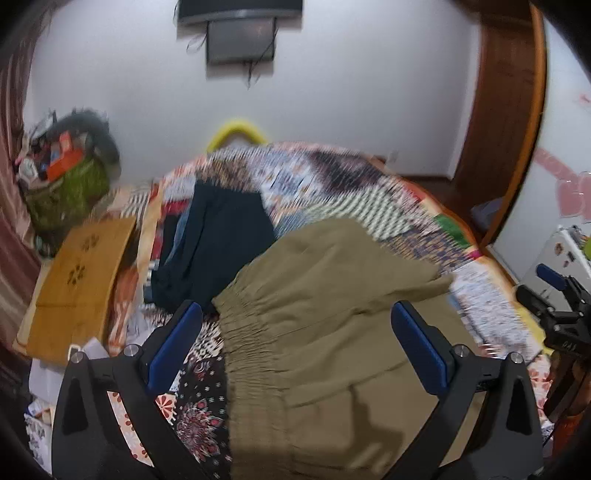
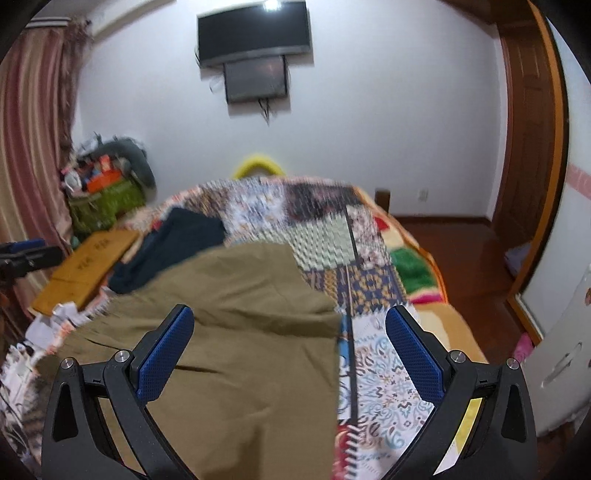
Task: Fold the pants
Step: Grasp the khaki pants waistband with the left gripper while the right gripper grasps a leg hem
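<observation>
Olive-khaki pants (image 1: 332, 332) lie on a patchwork bedspread (image 1: 332, 177), folded over themselves, the gathered elastic waistband (image 1: 243, 332) toward the left. My left gripper (image 1: 295, 317) hangs open above the waistband end, blue pads wide apart, nothing between them. In the right wrist view the same pants (image 2: 236, 317) fill the lower left, their right edge straight against the quilt (image 2: 369, 251). My right gripper (image 2: 290, 325) is open over that edge, holding nothing. The right gripper also shows at the right edge of the left wrist view (image 1: 554, 295).
Dark navy clothes (image 1: 221, 243) are piled beyond the pants on the left. A tan cardboard piece (image 1: 77, 280) lies at the bed's left side, a cluttered green bag (image 1: 70, 192) behind it. A wall television (image 2: 255, 33), a wooden door (image 2: 528, 140) and white cabinet (image 2: 561, 350) stand around.
</observation>
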